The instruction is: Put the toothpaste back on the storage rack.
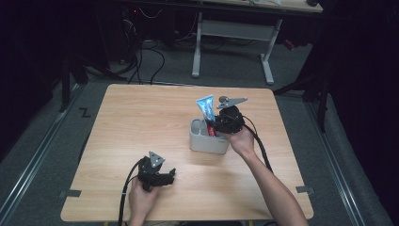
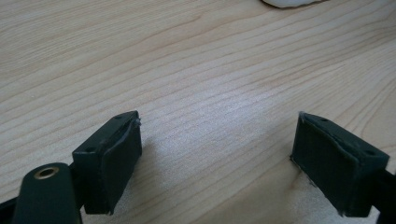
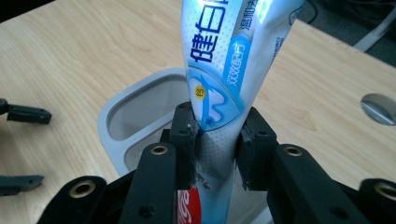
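A blue-and-white toothpaste tube (image 1: 205,106) (image 3: 224,60) stands upright, its lower end down in a white-grey holder box (image 1: 203,141) (image 3: 126,126) at the table's middle. My right gripper (image 1: 225,123) (image 3: 215,144) is shut on the toothpaste tube low down, its pads squeezing it from both sides. A red label shows on the tube just below the pads. My left gripper (image 1: 170,176) (image 2: 215,163) rests near the table's front edge, open, with bare wood between its pads (image 2: 116,158).
The wooden table (image 1: 141,122) has free room left of and behind the holder. A small silver disc (image 3: 379,108) lies on the wood beyond the holder. Cables and a desk frame (image 1: 233,35) stand on the floor behind the table.
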`<state>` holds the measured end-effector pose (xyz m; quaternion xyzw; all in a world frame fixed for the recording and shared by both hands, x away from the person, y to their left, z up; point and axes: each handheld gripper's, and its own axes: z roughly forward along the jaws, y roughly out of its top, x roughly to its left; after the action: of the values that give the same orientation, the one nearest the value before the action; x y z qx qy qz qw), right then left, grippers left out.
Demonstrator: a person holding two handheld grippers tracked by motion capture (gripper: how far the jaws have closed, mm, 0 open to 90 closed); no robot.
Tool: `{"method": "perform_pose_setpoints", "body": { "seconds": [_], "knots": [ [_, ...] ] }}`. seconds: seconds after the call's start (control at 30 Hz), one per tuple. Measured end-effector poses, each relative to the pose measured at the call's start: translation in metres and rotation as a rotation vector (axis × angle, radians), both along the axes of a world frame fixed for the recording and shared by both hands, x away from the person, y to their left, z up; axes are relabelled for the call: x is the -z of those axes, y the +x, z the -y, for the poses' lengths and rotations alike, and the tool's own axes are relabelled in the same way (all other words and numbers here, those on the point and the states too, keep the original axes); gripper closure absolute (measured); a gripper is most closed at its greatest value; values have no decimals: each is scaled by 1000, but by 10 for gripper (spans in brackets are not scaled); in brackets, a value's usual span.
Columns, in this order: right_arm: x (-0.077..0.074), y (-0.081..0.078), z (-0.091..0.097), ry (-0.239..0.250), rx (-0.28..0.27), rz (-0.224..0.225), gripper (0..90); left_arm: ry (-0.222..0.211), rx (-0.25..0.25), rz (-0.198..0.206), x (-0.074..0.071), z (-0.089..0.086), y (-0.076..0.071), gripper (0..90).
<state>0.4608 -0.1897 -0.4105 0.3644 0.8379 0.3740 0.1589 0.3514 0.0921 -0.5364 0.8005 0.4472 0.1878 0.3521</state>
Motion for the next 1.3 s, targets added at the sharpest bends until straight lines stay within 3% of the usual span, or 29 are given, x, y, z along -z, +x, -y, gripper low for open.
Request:
{"method": "perform_pose_setpoints", "body": {
  "seconds": [0.1,0.5,0.87,1.03,1.2,1.3],
  "knots": [
    [3,-1,-3,-29,-8,5,705,0,0,0,0,0,0,162],
    [10,-1,-6,-55,-16,-16,702,0,0,0,0,0,0,162],
    [16,0,1,-16,-10,-49,689,-1,1,-1,0,0,0,161],
    [17,0,4,18,-14,-49,622,0,1,-1,0,0,0,161],
    [7,-5,11,73,-11,-17,577,1,1,-1,0,0,0,161],
    [1,-10,15,72,1,4,561,0,1,-1,0,0,0,161]
  ]
}}
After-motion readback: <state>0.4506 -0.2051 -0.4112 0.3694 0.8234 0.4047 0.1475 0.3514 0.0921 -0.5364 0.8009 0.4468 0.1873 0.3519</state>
